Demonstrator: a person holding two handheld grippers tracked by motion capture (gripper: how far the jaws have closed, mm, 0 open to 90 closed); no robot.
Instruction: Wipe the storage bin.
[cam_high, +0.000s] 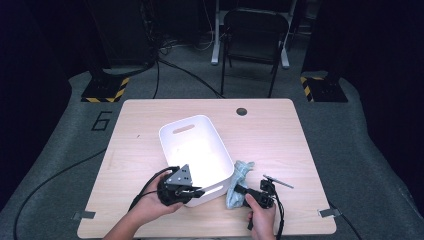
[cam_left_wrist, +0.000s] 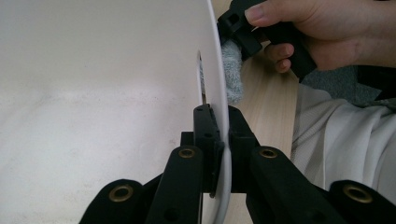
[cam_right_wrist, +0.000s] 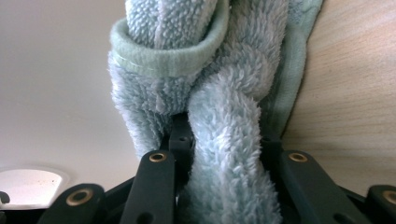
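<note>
A white plastic bin (cam_high: 192, 132) sits in the middle of the wooden table. My left gripper (cam_high: 192, 191) is shut on the bin's near rim (cam_left_wrist: 219, 93), one jaw inside the wall and one outside. A light blue fluffy towel (cam_high: 239, 179) lies bunched on the table against the bin's right side. My right gripper (cam_high: 243, 190) is shut on a thick fold of that towel (cam_right_wrist: 224, 154), which bulges between the jaws. In the left gripper view the other hand and its gripper (cam_left_wrist: 261, 37) appear past the bin wall, beside the towel (cam_left_wrist: 232, 70).
The bin's outer wall (cam_right_wrist: 56, 102) is close on the left of the right gripper view, bare tabletop (cam_right_wrist: 355, 93) on the right. A round cable hole (cam_high: 241, 111) is near the table's far edge. A black chair (cam_high: 255, 35) stands beyond the table.
</note>
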